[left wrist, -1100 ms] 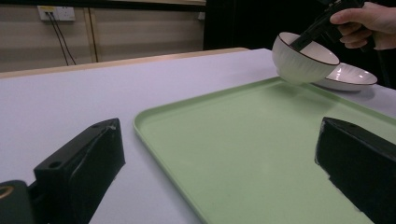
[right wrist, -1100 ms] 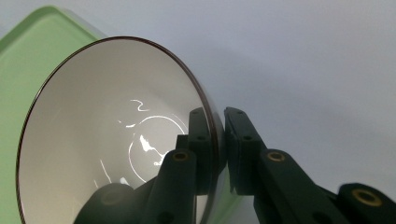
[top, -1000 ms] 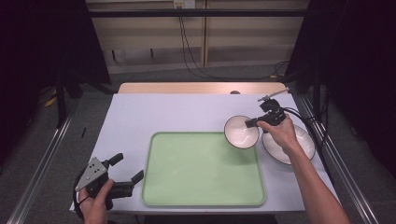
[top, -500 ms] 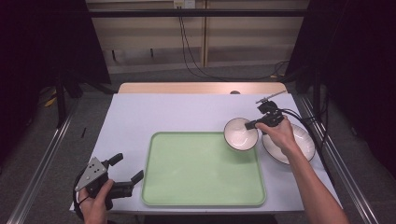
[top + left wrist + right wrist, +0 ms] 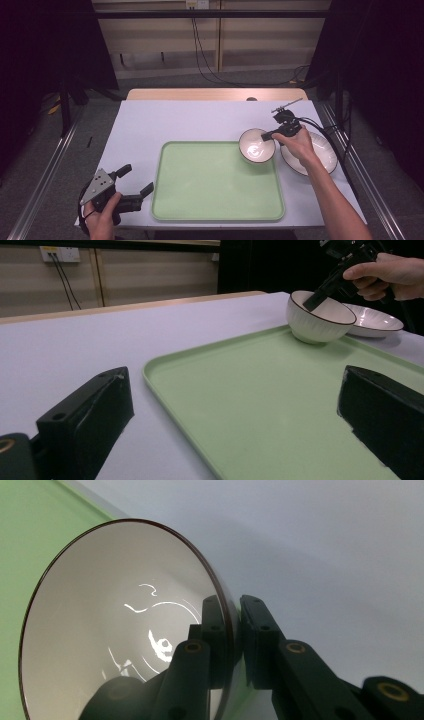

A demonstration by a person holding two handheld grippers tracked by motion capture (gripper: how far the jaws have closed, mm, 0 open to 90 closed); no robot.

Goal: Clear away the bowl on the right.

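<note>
The right gripper [image 5: 266, 136] pinches the white bowl [image 5: 256, 145] by its rim, one jaw inside, to carry it, while the left gripper [image 5: 136, 181] waits open beside the green tray [image 5: 215, 200].

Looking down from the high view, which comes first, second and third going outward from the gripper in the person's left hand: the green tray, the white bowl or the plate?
From the left gripper:
1. Green tray, right beside it, at the table's middle.
2. White bowl, at the tray's far right corner, its rim pinched by the right gripper.
3. Plate, beyond the bowl, near the table's right edge.
</note>
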